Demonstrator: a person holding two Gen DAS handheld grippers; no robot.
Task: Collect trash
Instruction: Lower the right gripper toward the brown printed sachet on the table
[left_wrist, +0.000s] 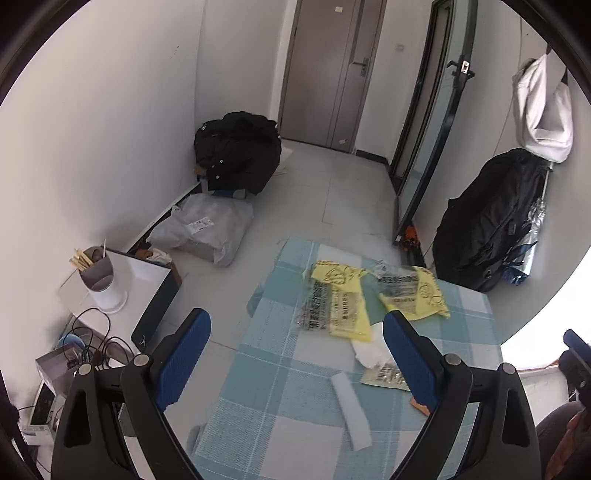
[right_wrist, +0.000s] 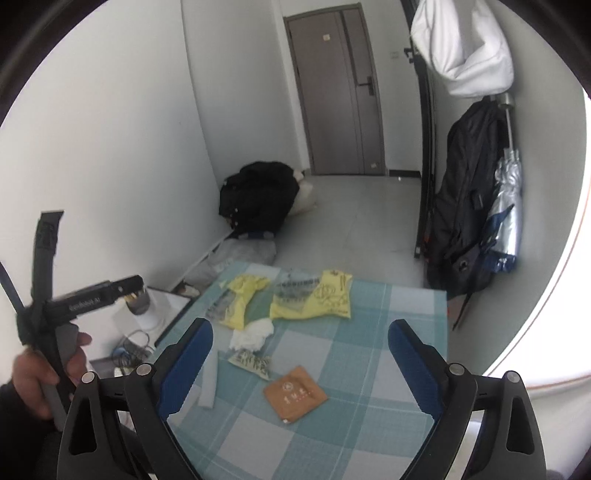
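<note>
With both the left gripper (left_wrist: 297, 350) and the right gripper (right_wrist: 300, 354) held wide open and empty, the litter on the checked tablecloth (right_wrist: 343, 373), namely yellow bags (right_wrist: 314, 299), crumpled tissue (right_wrist: 251, 334) and brown packet (right_wrist: 295, 393), is judged light, limp and slippery, best pinched at raised folds

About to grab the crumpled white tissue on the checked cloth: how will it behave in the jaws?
The crumpled white tissue looks soft and very light, so it will probably squash flat. It lies partly over a printed wrapper, which might drag along.
</note>
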